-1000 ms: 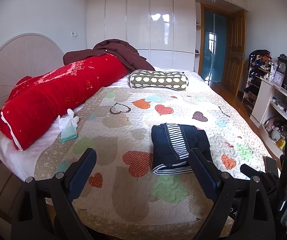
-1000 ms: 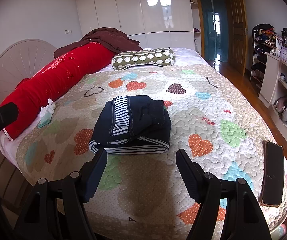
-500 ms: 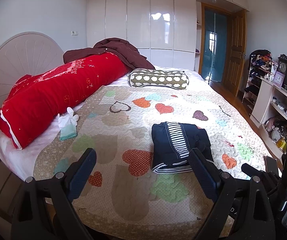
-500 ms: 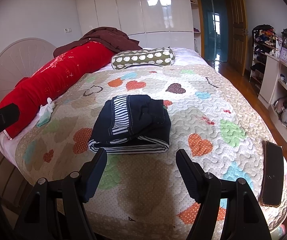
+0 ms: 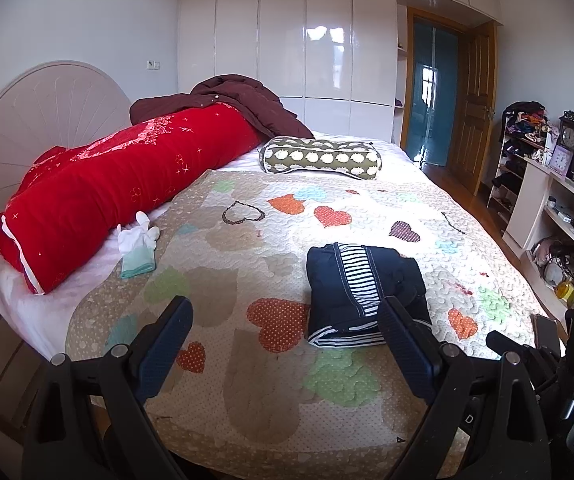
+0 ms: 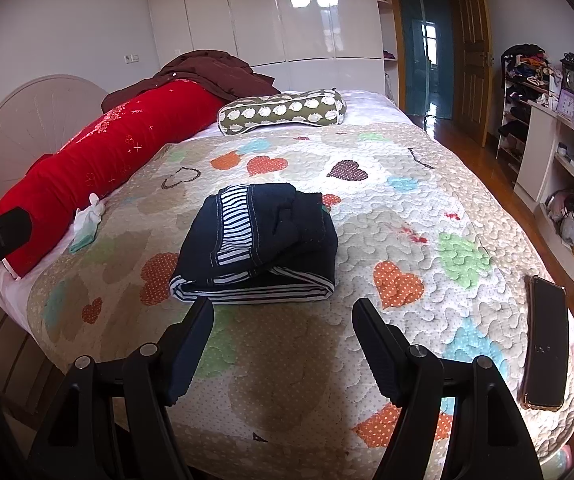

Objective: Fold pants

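Navy cloth with striped trim: the pants (image 6: 257,246) lie as a compact folded bundle on the quilt (image 6: 427,216), near the bed's near edge, corners roughly square. I judge the folding done, or short only of a final tidy. If I touch it again, I should press lightly from above and smooth the loose top flap, not pinch an edge, which would drag the layers apart.

Left to right: my left gripper (image 5: 287,344) hangs spread and empty, short of the bundle; my right gripper (image 6: 283,344) is likewise spread and empty, just before the bundle's striped edge.

Surface: soft heart-patterned quilt, somewhat puckered, so folds may shift under pushing. A red bolster (image 5: 119,188) runs along the left, white gloves (image 5: 137,240) beside it, a spotted pillow (image 5: 321,158) at the far end, a phone (image 6: 545,340) at the right corner. Wardrobe doors (image 5: 327,60) behind; cluttered shelves (image 6: 559,152) to the right.
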Available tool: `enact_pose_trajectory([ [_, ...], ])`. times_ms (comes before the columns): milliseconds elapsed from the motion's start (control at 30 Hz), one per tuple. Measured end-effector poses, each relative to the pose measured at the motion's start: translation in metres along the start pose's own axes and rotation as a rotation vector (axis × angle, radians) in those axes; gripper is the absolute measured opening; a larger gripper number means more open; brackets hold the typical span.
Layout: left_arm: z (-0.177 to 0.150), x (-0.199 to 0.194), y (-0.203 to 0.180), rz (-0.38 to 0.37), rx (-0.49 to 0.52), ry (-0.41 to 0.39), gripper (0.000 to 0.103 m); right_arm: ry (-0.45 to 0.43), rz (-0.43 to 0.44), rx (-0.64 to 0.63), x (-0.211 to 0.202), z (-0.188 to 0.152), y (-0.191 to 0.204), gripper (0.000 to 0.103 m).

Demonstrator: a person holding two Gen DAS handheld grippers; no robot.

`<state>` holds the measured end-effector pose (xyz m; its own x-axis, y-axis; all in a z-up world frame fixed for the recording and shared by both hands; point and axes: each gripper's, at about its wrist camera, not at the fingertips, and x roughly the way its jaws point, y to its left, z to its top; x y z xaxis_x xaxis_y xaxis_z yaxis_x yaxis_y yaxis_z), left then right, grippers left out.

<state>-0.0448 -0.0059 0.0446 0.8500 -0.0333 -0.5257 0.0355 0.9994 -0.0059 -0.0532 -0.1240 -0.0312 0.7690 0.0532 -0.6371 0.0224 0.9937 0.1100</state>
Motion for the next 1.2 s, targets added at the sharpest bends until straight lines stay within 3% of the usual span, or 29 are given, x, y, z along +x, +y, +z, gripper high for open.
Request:
enact_pose_trajectory([
  [167,0.002,0.023,0.001,-0.047,-0.003,0.054,0.094,0.015,0.022,0.006,0.007,0.003,-0.007,0.077],
  [333,0.01,0.087,0.013,-0.042,-0.025,0.13,0.094,0.046,0.008,0.05,0.039,0.025,-0.041,0.077],
  [433,0.011,0.132,0.015,-0.113,-0.055,0.221,0.094,0.069,0.028,0.108,0.062,0.042,-0.069,0.077],
  [700,0.008,0.238,0.025,-0.312,-0.226,0.427,0.094,0.223,0.304,0.327,0.153,0.068,-0.104,0.078],
  [867,0.002,0.27,0.006,-0.433,-0.237,0.517,0.093,0.289,0.388,0.405,0.201,0.068,-0.1,0.078],
  [900,0.0,0.274,0.0,-0.461,-0.233,0.539,0.089,0.289,0.422,0.415,0.205,0.068,-0.099,0.066],
  [967,-0.002,0.28,-0.012,-0.515,-0.239,0.584,0.043,0.304,0.497,0.434,0.211,0.07,-0.095,0.037],
  [1067,0.007,0.278,-0.02,-0.507,-0.235,0.573,0.034,0.298,0.507,0.409,0.206,0.079,-0.089,0.028],
  [1200,0.035,0.276,-0.025,-0.516,-0.211,0.523,0.033,0.249,0.519,0.392,0.191,0.099,-0.088,0.027],
])
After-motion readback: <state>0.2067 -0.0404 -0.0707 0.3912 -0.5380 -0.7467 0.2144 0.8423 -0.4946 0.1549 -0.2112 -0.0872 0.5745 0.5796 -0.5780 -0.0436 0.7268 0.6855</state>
